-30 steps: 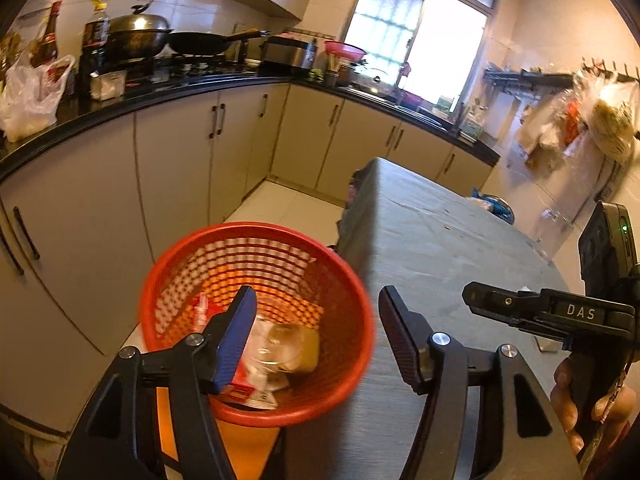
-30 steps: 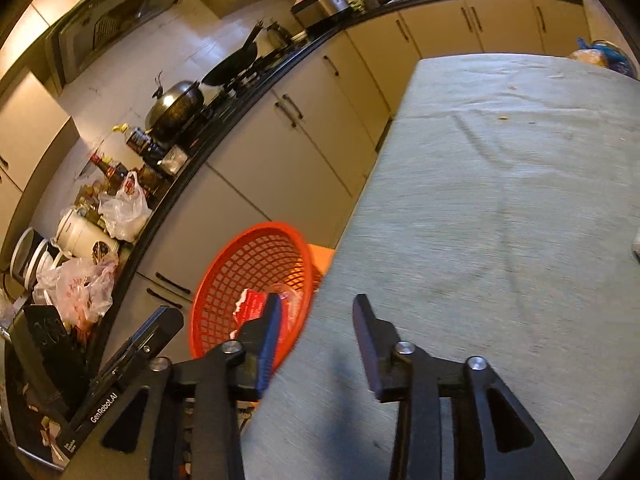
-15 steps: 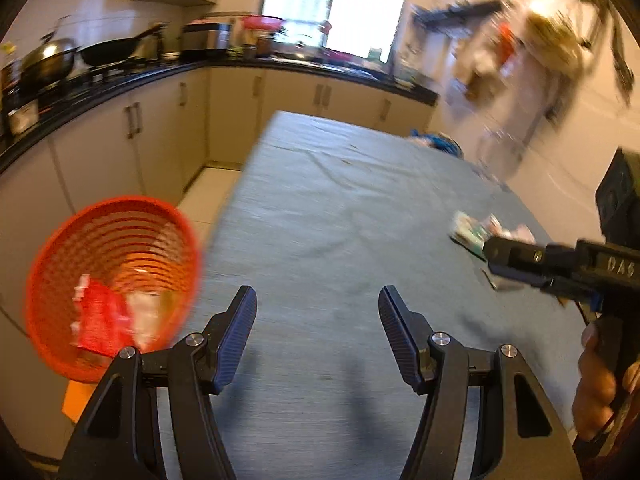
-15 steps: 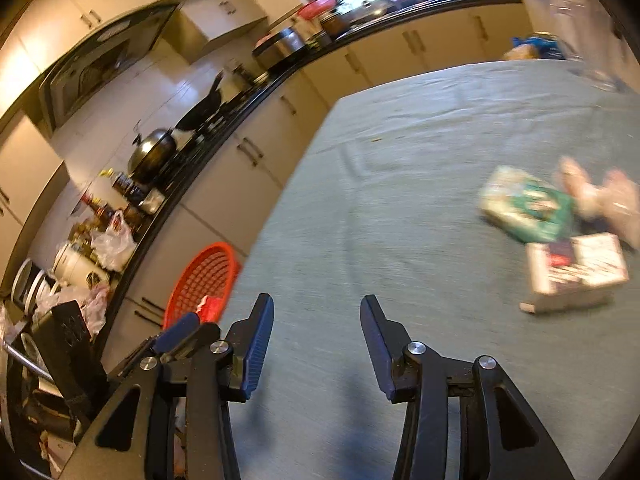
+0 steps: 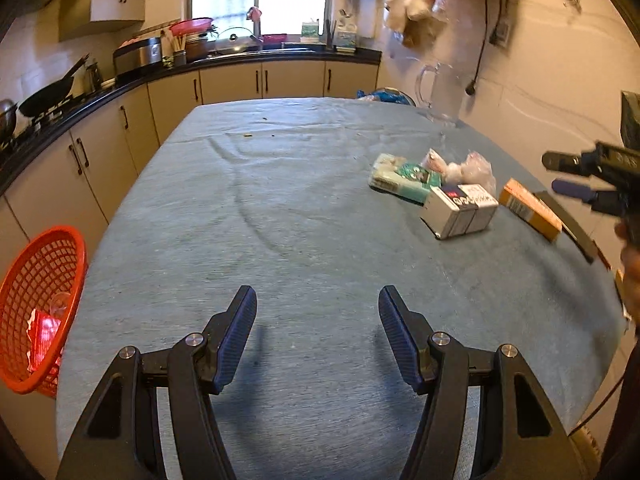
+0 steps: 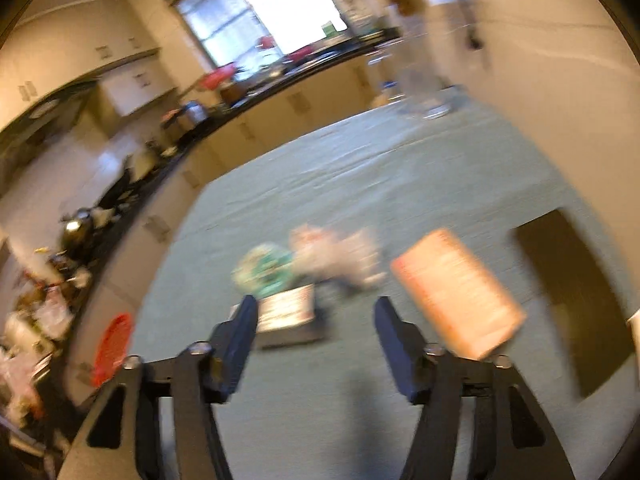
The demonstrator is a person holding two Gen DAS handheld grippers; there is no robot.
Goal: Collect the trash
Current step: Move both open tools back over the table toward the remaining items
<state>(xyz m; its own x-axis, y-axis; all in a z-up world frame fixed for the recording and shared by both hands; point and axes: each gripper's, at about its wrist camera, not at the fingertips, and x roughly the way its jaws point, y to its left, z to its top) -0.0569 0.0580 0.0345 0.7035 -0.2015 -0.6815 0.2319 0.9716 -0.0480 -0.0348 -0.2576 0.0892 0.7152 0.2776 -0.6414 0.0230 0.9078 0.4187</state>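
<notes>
— Looking across the woven grey-green tablecloth (image 5: pixel 280 216), what lies on it?

— At right of centre in the left wrist view sits a cluster of trash: a soft green-and-white printed packet (image 5: pixel 404 178), a crumpled clear plastic bag (image 5: pixel 464 168) touching it, a white cardboard box with a red-and-black label (image 5: pixel 460 208) just in front, and a flat orange carton (image 5: pixel 530 208) beside that. A clear glass jug with a handle (image 5: pixel 436 92) stands at the far edge.

— And the bin?

— The round red plastic mesh basket (image 5: pixel 36 300) hangs off the lower left, beside the table edge, with red wrappers and something clear inside.

— The grippers?

— The left gripper (image 5: pixel 318 344) has its ribbed blue pads spread apart over bare cloth, nothing between them. The right gripper (image 6: pixel 316 344) also stands apart and empty; its jaws have just been opening.

— What does each view add?

— The left one is sharp and catches the right gripper at its right edge. The right one is badly blurred, but shows a flat dark rectangle (image 6: pixel 576 304) on the cloth at right, the orange carton large beside its right finger, and the basket only as a small red smear at lower left.

— Against a second ago?

— Then both cameras looked down at the basket, filling the left view's centre. Now both have swung to the trash cluster, and the basket has slid to the frame edge.
</notes>
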